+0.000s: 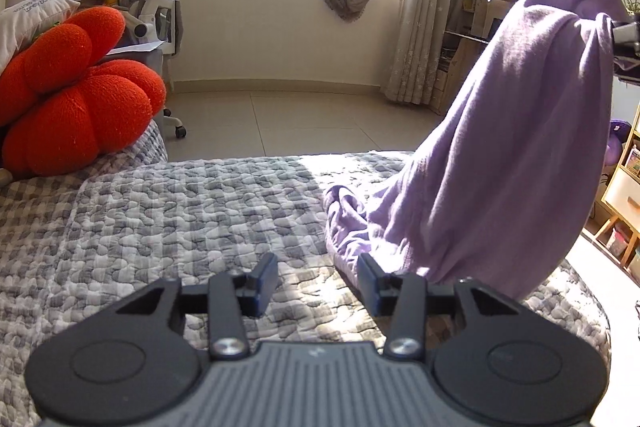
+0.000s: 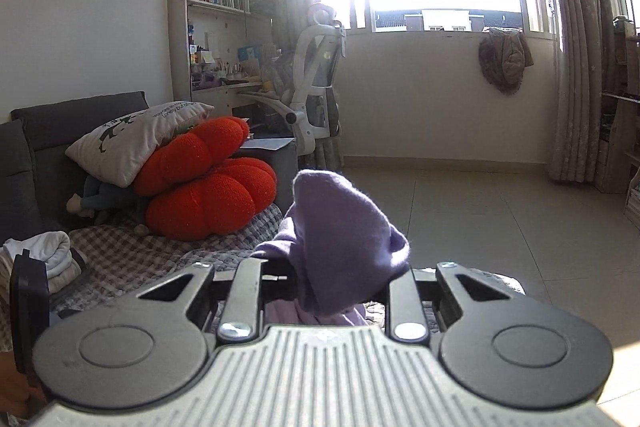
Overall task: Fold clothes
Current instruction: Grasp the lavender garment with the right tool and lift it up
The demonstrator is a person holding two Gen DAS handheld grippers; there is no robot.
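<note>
A lavender garment (image 1: 500, 147) hangs from my right gripper (image 1: 624, 37), lifted high at the right, with its lower end bunched on the grey quilted bed cover (image 1: 180, 219). My left gripper (image 1: 318, 283) is open and empty, low over the cover just left of the bunched cloth. In the right wrist view my right gripper (image 2: 340, 283) is shut on the lavender garment (image 2: 340, 239), whose fold sticks up between the fingers and hides the pads.
An orange pumpkin-shaped cushion (image 1: 76, 99) and a white pillow (image 2: 132, 143) lie at the bed's left. Folded pale clothes (image 2: 52, 259) sit at far left. A white office chair (image 2: 316, 95), desk and shelves stand behind; tiled floor (image 1: 300, 115) lies beyond the bed edge.
</note>
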